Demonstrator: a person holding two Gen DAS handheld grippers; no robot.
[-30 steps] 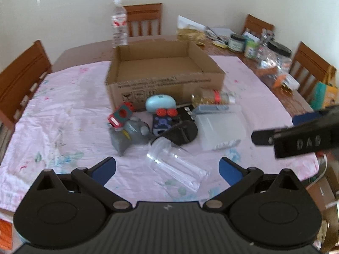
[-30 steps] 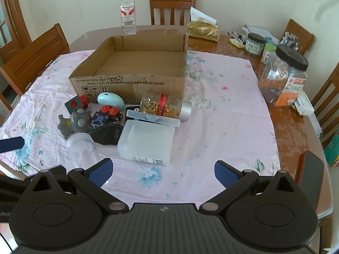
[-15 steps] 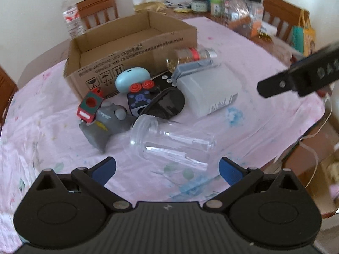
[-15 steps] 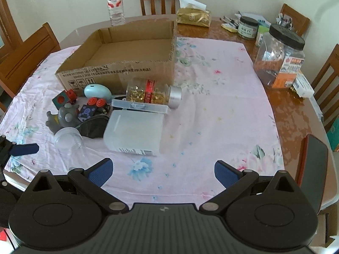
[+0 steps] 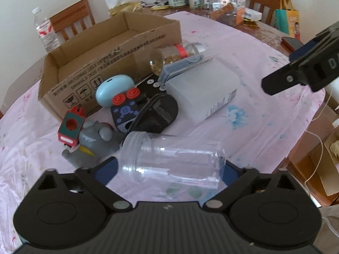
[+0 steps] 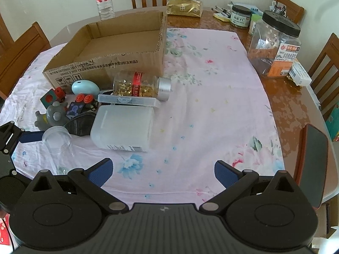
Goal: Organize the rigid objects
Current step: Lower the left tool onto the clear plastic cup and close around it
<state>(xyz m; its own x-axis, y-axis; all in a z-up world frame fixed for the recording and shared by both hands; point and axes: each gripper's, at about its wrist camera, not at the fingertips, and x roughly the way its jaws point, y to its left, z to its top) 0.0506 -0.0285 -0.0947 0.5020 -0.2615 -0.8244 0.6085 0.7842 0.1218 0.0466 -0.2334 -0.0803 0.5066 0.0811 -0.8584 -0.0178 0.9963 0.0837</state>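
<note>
A clear plastic jar (image 5: 171, 158) lies on its side on the pink cloth, between the open fingers of my left gripper (image 5: 169, 170); the fingers are beside it, apart from it. It also shows in the right wrist view (image 6: 58, 141). Behind it lie a grey toy (image 5: 93, 141), a red-green block (image 5: 71, 127), a blue egg (image 5: 114, 89), a dark cube with red buttons (image 5: 127, 108), a frosted container (image 5: 201, 89) and a jar of gold capsules (image 5: 175, 57). An empty cardboard box (image 5: 110, 48) stands behind them. My right gripper (image 6: 162, 172) is open and empty above the cloth.
Large jars (image 6: 275, 44), a tissue pack (image 6: 184, 6) and a water bottle (image 6: 103, 0) stand on the wooden table beyond the cloth. A phone (image 6: 313, 165) lies at the right edge. Chairs surround the table.
My left gripper has moved forward and down, so the clear jar now lies between its fingers. My right gripper has drawn slightly closer to the table.
</note>
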